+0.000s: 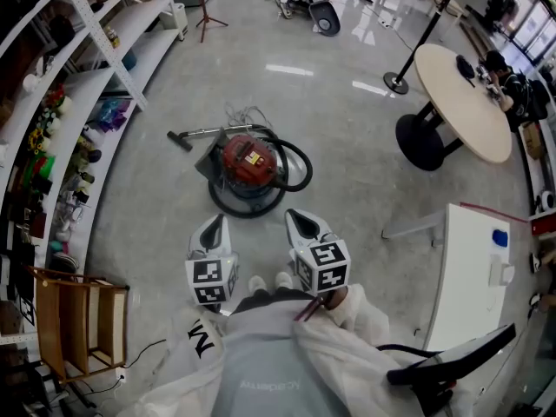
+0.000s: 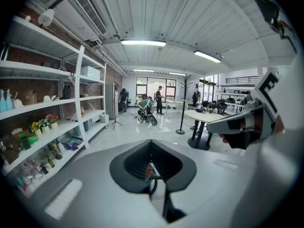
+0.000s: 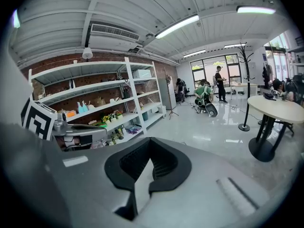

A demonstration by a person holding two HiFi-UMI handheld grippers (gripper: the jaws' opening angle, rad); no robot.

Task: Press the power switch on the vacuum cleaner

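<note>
The vacuum (image 1: 250, 165) sits on the floor (image 1: 347, 146) just ahead, between the closed, empty left claw (image 1: 218, 223) and right claw (image 1: 296, 218); the left seems nearer.

This was a big open workshop hall. It had a polished grey floor (image 1: 347, 172) and white shelves (image 1: 148, 55) of bottles and toys along a brick wall (image 3: 61, 62). Strip lights (image 2: 142, 42) hung under a ribbed ceiling. There was a round table (image 1: 460, 102), and people (image 2: 145, 103) worked by far windows (image 2: 147, 85).
</note>
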